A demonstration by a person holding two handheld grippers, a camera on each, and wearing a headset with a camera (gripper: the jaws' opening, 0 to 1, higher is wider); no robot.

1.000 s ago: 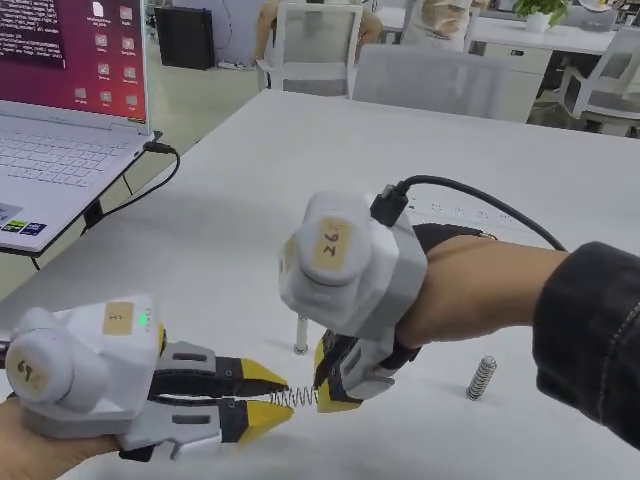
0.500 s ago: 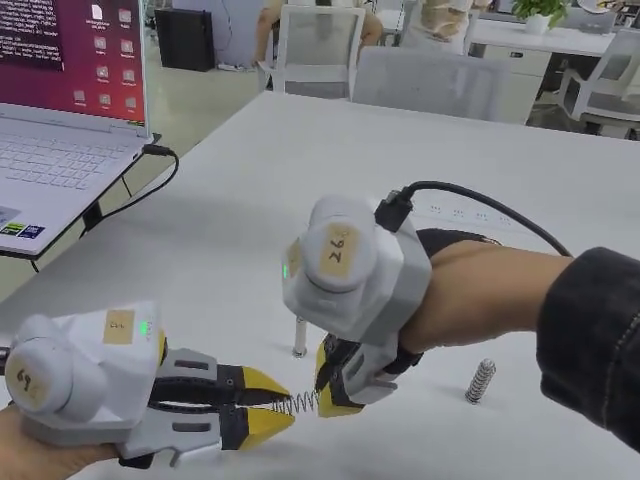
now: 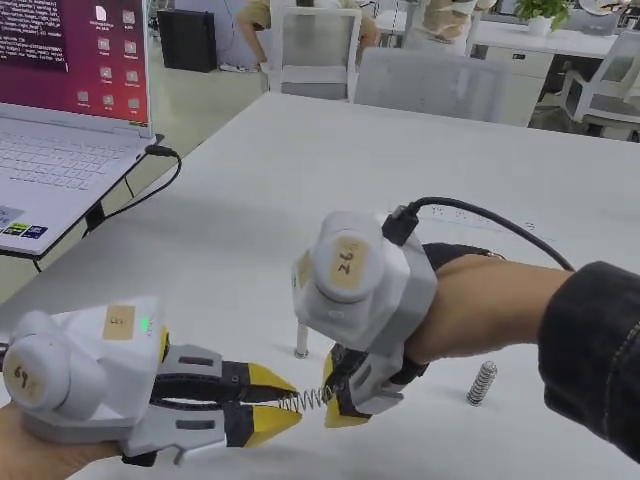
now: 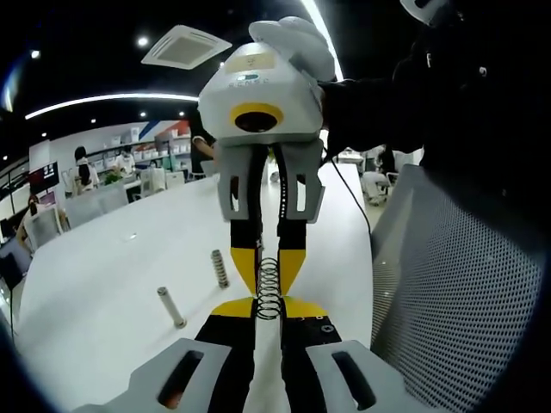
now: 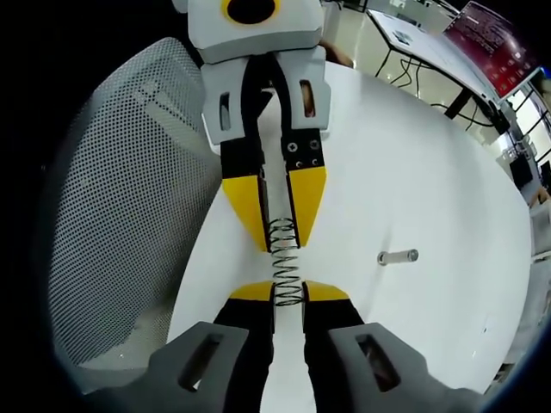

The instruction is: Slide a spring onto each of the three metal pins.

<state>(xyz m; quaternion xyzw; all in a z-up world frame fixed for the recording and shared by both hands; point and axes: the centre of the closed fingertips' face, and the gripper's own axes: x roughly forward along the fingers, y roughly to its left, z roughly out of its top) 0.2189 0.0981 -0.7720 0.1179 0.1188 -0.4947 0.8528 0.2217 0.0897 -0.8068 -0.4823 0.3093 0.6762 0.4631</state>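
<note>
**A:** Which step are we on?

**B:** We are threading a spring (image 3: 312,398) onto a pin, in the air just above the white table (image 3: 300,180). The left gripper (image 3: 285,402), low at the left of the head view, has its jaws nearly closed on a thin grey rod, which we take for a metal pin (image 5: 264,202). The right gripper (image 3: 336,395) faces it tip to tip, jaws pinched on the spring's far end. The spring bridges the gap between the two pairs of yellow tips.

**A:** What does the next move call for?

**B:** We judge that the coils are barely over the pin's tip. The right gripper should push straight along the pin, keeping both in line so the coils do not buckle. A bare second pin (image 3: 301,338) stands upright just behind the grippers. A loose spring (image 3: 482,380) stands well apart from it, beneath the sleeved arm.
</note>
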